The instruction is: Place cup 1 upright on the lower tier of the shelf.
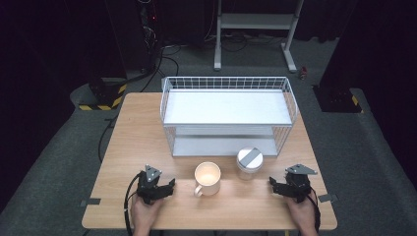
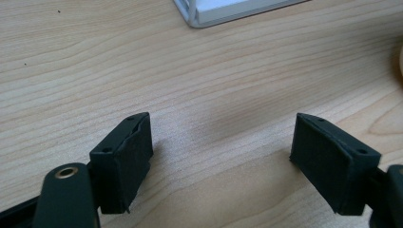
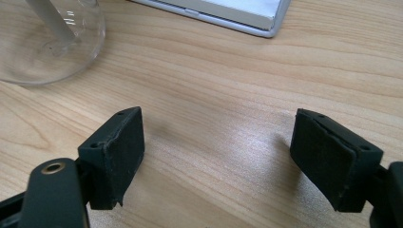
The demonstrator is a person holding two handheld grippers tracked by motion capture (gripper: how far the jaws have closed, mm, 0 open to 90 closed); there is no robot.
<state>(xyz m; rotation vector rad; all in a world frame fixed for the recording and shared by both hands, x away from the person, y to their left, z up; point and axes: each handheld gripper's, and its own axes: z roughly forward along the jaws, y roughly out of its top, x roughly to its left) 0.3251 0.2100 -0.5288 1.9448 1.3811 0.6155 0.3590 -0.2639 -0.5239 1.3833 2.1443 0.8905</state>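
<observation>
Grippers, two, hand-held, at the near edge of a light wooden table [image 1: 142, 123]; left gripper [image 1: 167, 185] resting low near the front left, grey three-cornered plate on top, cable trailing back along the forearm; its jaws spread wide, nothing between them, bare wood grain showing in the gap in the left gripper view [image 2: 221, 142]; right gripper [image 1: 273, 185] near the front right, likewise plated, held by the right hand [image 1: 301, 209]; jaws spread wide and empty, bare tabletop between them in the right gripper view [image 3: 216, 147]; left hand [image 1: 145, 211] entering from the bottom edge.

Mug [image 1: 207, 178], white, upright, between the two grippers and slightly farther in; handle turned toward the near left; interior brightly lit; apart from both grippers.

Jar [image 1: 249, 163], clear glass, upright, with a pale lid bearing a grey stripe; just right of the mug and a little beyond it, not touching; its rounded glass base seen at the upper left of the right gripper view [image 3: 47, 40].

Wire rack [image 1: 228, 115], white, two-tiered, mesh sides, standing at the middle to far part of the table just behind mug and jar; both shelves bare; a corner of its lower shelf visible at the top of each gripper view [image 2: 228, 12] [image 3: 223, 14].

Floor beyond: grey carpet, dark cables, a metal stand frame [image 1: 255, 24], yellow-and-black striped bases [image 1: 101, 101] at left.
</observation>
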